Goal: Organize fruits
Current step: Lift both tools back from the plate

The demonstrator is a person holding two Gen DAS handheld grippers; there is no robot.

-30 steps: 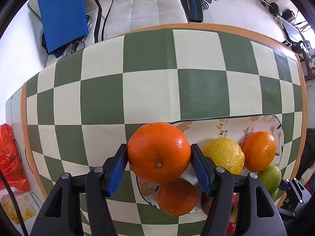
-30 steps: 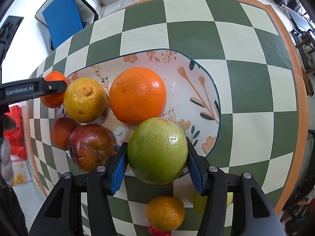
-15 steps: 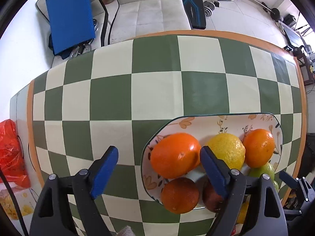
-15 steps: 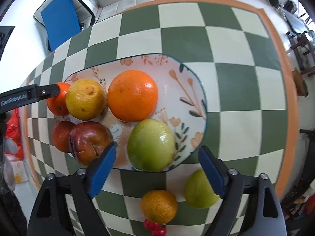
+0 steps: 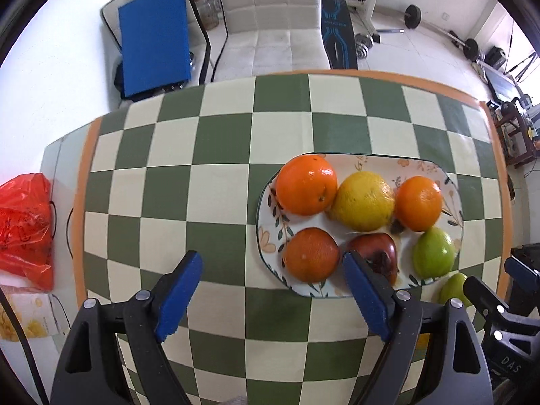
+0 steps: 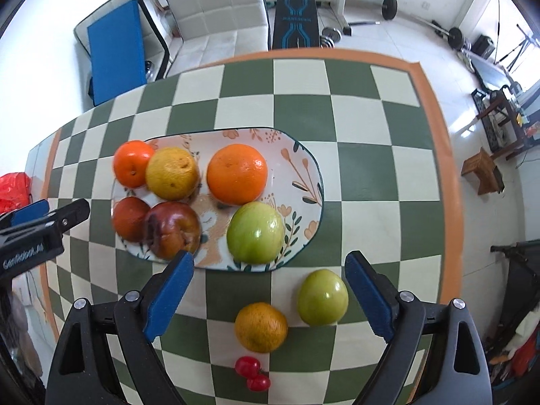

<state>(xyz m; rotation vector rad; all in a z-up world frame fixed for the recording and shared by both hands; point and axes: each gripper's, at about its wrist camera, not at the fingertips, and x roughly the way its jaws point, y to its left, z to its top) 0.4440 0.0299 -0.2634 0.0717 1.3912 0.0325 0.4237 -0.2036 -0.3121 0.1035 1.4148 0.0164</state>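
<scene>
Change since earlier frames: both grippers have let go of their fruit and drawn back; the large orange and green apple now lie on the plate.
Left wrist view, left gripper (image 5: 271,288): jaws wide, empty, over the checkered tablecloth (image 5: 202,155) at lower centre.
Left wrist view, plate (image 5: 438,175): right of centre; large orange (image 5: 306,185), lemon (image 5: 362,200), second orange (image 5: 418,202) along its far side; dark orange (image 5: 310,259), red apple (image 5: 373,256), green apple (image 5: 433,256) nearer.
Right wrist view, right gripper (image 6: 270,295): jaws wide, empty, lower frame.
Right wrist view, off plate: second green apple (image 6: 322,297), small orange (image 6: 261,326), cherries (image 6: 252,373) on the cloth at lower centre.
</scene>
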